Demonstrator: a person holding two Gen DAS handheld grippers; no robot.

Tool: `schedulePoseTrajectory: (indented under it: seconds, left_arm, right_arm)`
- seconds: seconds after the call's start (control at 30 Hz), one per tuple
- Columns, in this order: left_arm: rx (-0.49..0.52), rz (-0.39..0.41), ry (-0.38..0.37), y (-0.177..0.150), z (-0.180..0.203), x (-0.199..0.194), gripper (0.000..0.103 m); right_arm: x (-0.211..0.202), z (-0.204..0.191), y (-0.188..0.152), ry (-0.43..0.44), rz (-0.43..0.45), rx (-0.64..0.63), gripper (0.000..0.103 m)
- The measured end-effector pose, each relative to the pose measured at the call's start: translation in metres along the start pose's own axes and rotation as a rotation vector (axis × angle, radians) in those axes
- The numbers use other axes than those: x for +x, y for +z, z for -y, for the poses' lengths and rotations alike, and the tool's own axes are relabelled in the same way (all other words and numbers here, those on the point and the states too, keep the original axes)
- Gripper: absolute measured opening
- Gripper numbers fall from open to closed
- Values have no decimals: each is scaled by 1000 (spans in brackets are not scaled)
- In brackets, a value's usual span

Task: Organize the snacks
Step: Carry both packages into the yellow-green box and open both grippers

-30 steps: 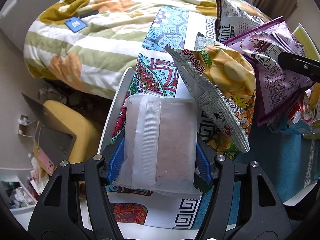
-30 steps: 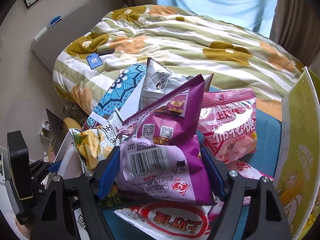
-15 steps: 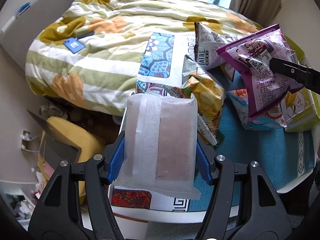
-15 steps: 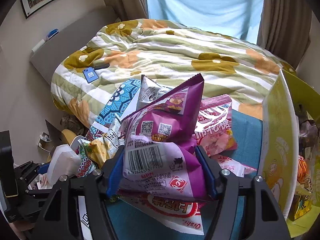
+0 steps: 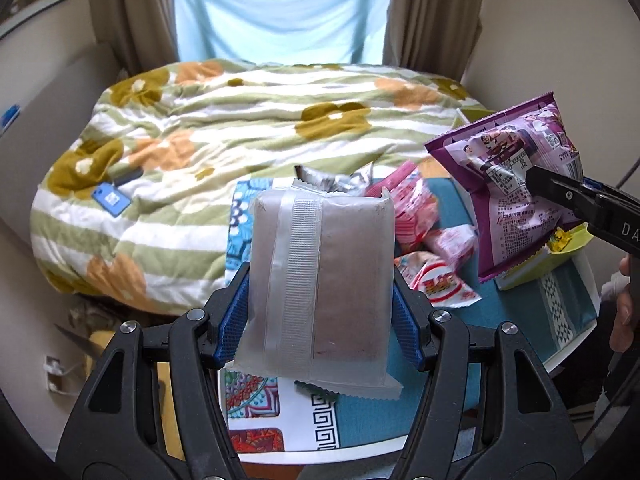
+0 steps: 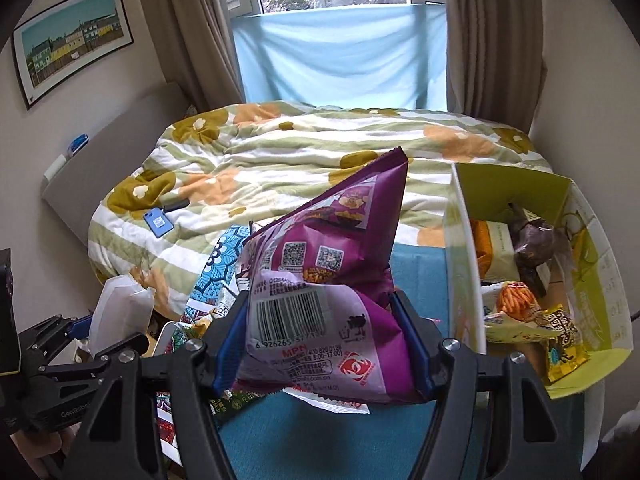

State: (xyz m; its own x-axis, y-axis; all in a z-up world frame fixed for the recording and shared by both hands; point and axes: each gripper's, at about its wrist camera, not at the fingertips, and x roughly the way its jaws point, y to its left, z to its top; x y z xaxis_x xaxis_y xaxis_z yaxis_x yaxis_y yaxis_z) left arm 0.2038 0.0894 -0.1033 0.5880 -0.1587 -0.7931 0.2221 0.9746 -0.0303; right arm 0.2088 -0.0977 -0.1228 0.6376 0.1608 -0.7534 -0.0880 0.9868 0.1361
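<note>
With our left gripper (image 5: 320, 312) pinching the frosted wafer pack (image 5: 320, 280) and right gripper (image 6: 324, 344) squeezing the purple chip bag (image 6: 328, 280), both above the table, we should lower each gently into the yellow box (image 6: 592, 280) at right.

Left gripper (image 5: 320, 316) and right gripper (image 6: 326, 340), black angular frames, silver screws, blue ribbed pads on jaws

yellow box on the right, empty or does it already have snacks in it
Already holds snacks. In the right wrist view the open-topped yellow box shows several packets inside, among them an orange-stick snack bag and a dark wrapper.
</note>
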Motion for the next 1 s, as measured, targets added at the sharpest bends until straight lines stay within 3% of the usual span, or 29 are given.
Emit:
schedulePoseTrajectory:
  seconds: [0.2,0.47,0.77,1.0]
  left_arm:
    - [54,78,-63,35,56,-12,60]
    - [44,103,-161,68,164,3,60]
    - [65,29,-205,87,289,61,60]
    - [42,-56,-158,73,328,115,60]
  right_arm:
    - [-42,42,8,-63,89,53,63]
    - [-78,128,13,-122,125,81,63]
    - [-99,233,11,-141,128,101,63]
    - [-83,286,5,-111,55,107,63]
